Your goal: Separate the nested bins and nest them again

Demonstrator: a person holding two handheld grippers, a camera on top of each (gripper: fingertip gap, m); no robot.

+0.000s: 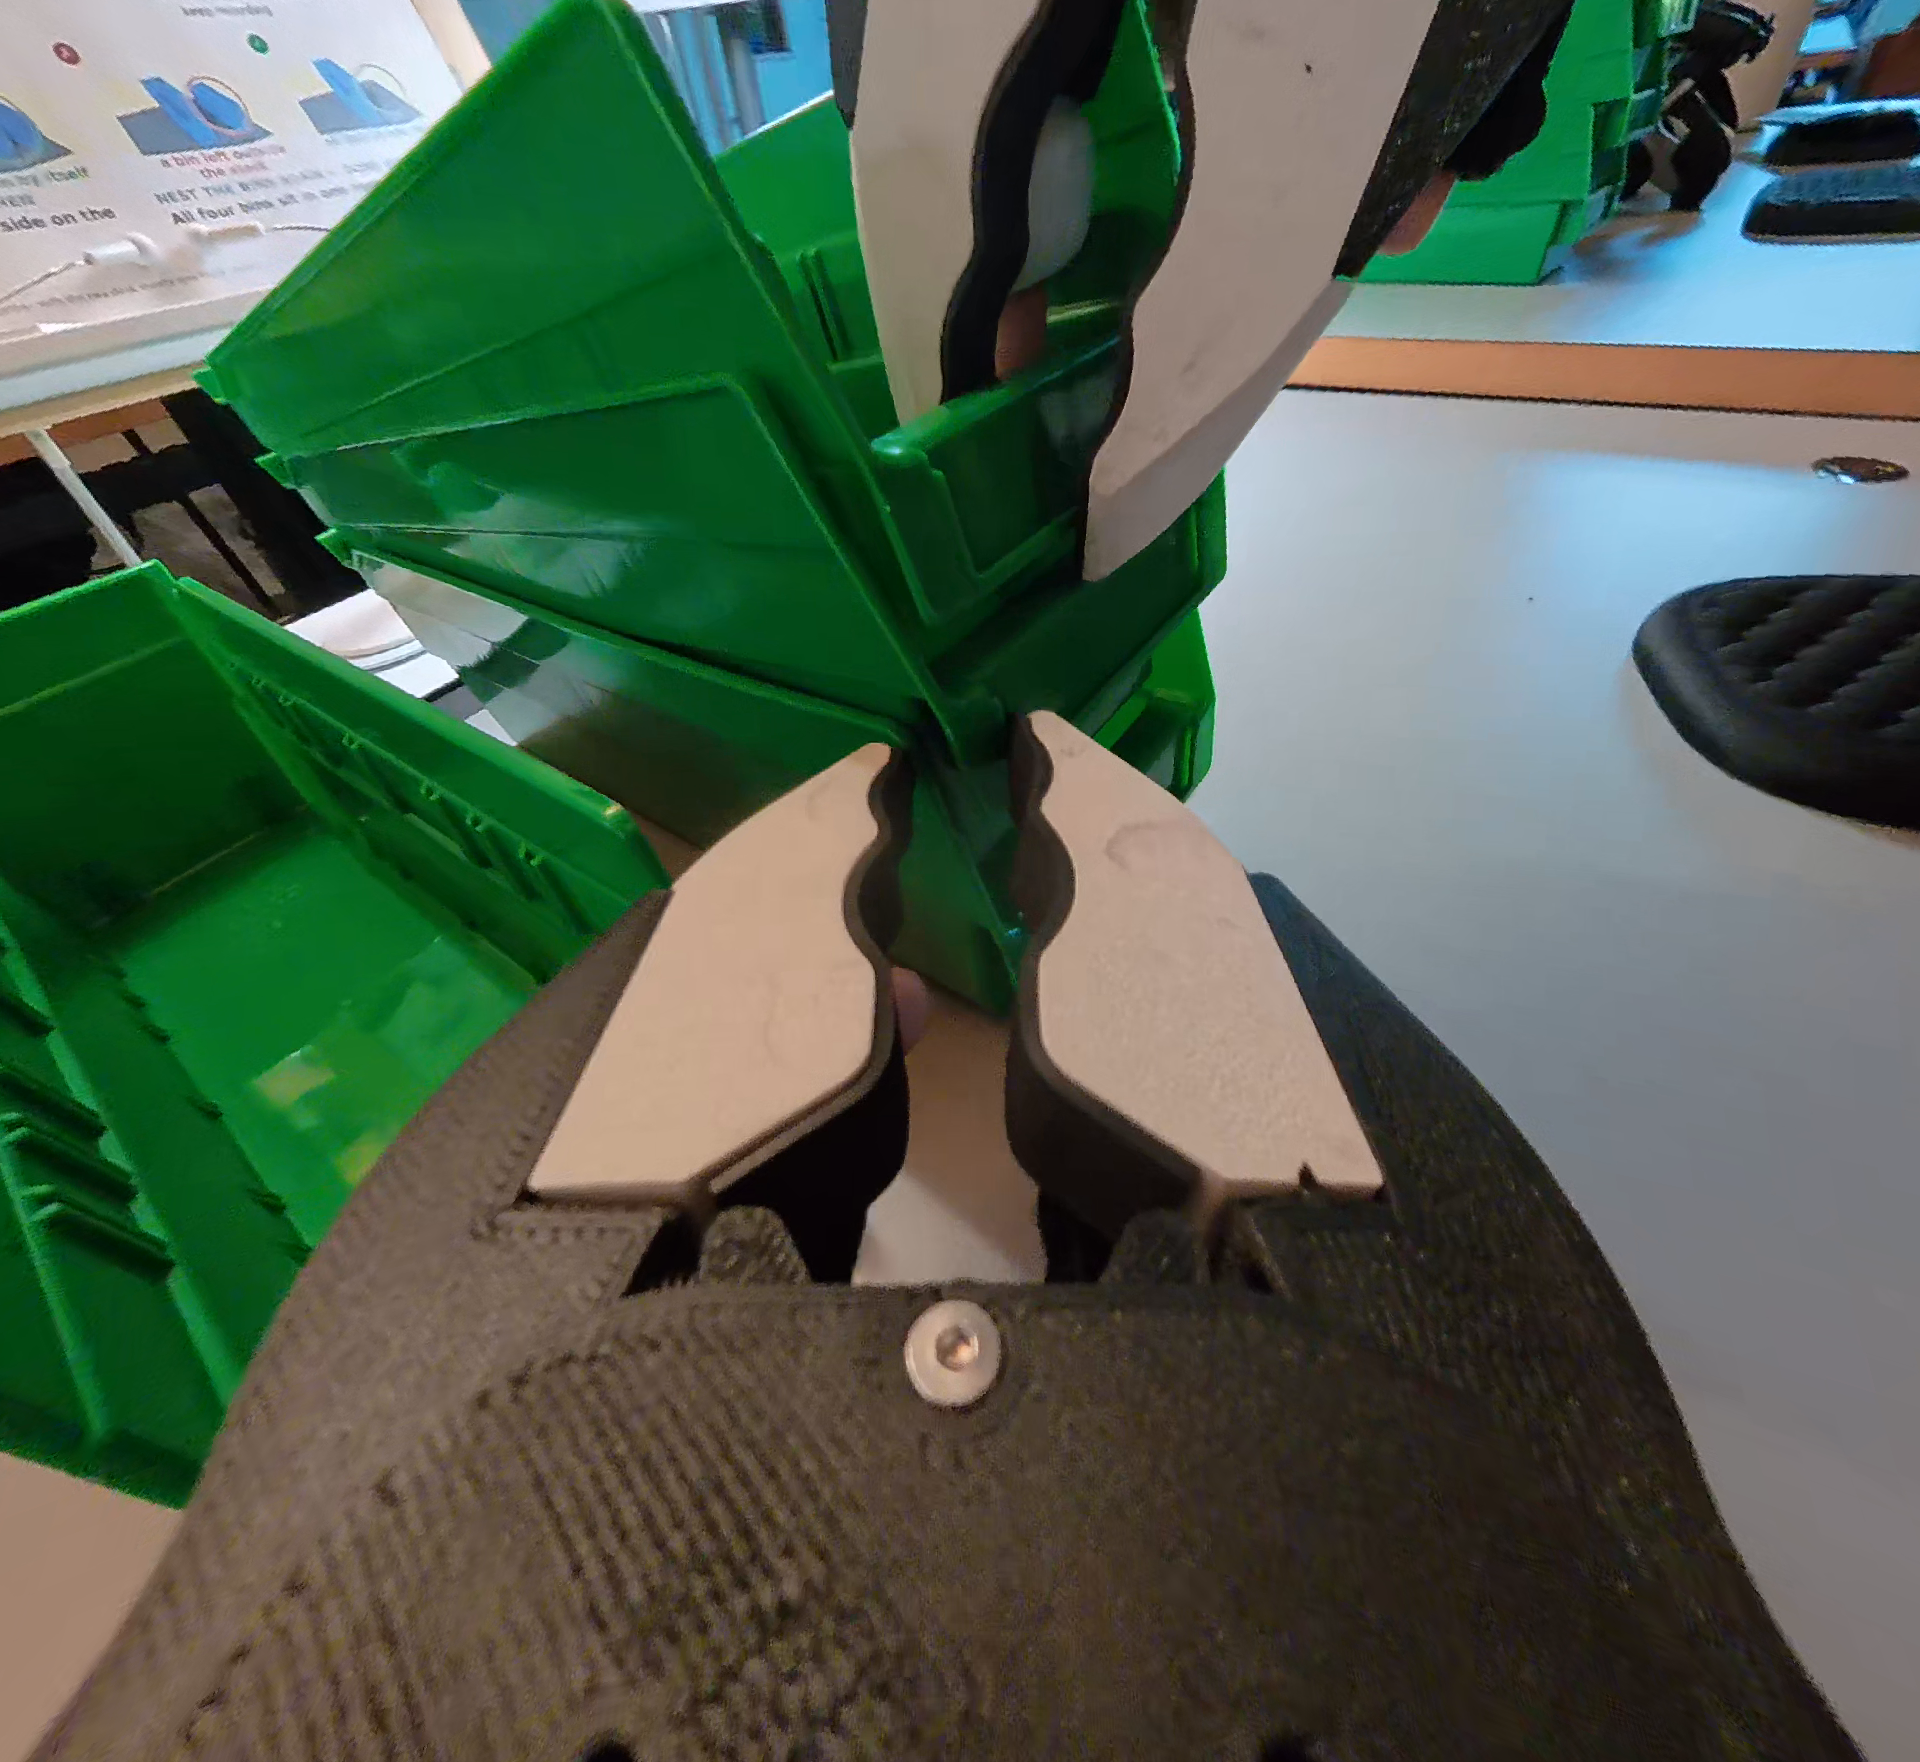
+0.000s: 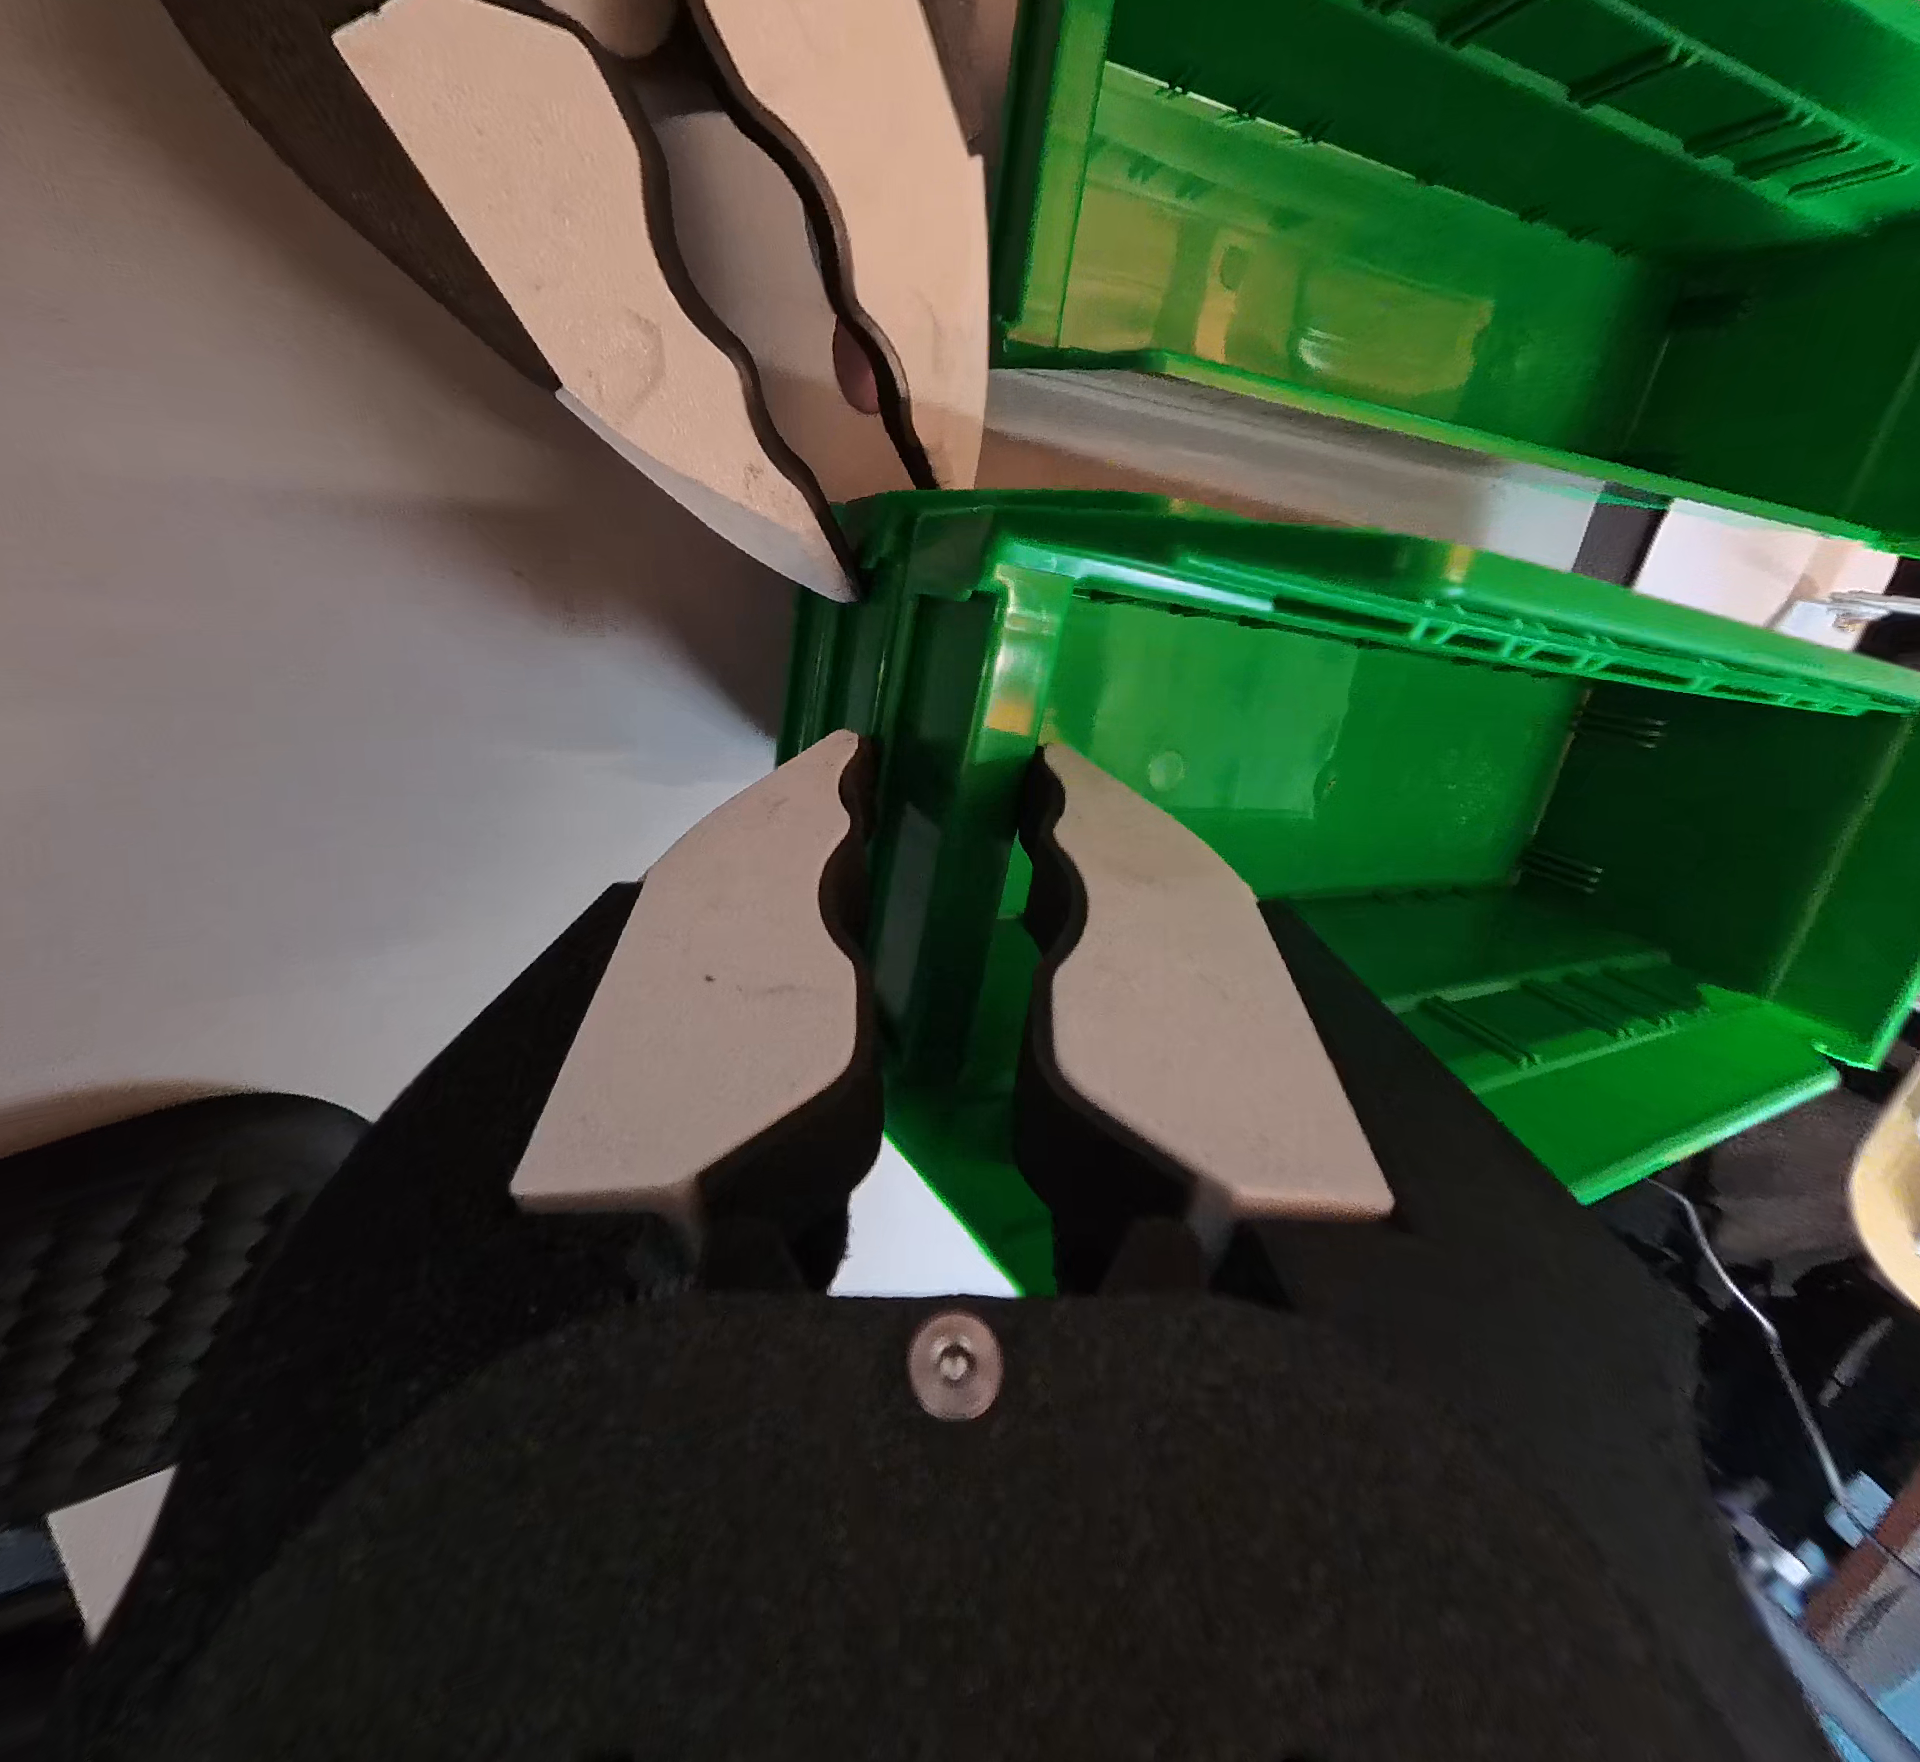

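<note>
A stack of nested green bins (image 1: 582, 424) is tilted up off the table. My left gripper (image 1: 956, 756) is shut on a lower corner wall of the stack; it also shows in the right wrist view (image 2: 883, 538), pinching that corner. My right gripper (image 2: 945, 756) is shut on the front wall of the inner bin (image 2: 1351, 777); in the left wrist view it comes down from above (image 1: 1013, 486) onto that bin's front lip. A single green bin (image 1: 260, 933) lies apart on the left, and shows in the right wrist view (image 2: 1455, 206) beyond the held one.
A white instruction sheet (image 1: 187, 50) stands at the back left. A black padded mat (image 1: 1797, 694) lies on the pale table (image 1: 1507, 881) to the right. More green bins (image 1: 1507, 185) are stacked at the far right, with keyboards beyond. One gripper's finger ends stand about 4 cm off the other's.
</note>
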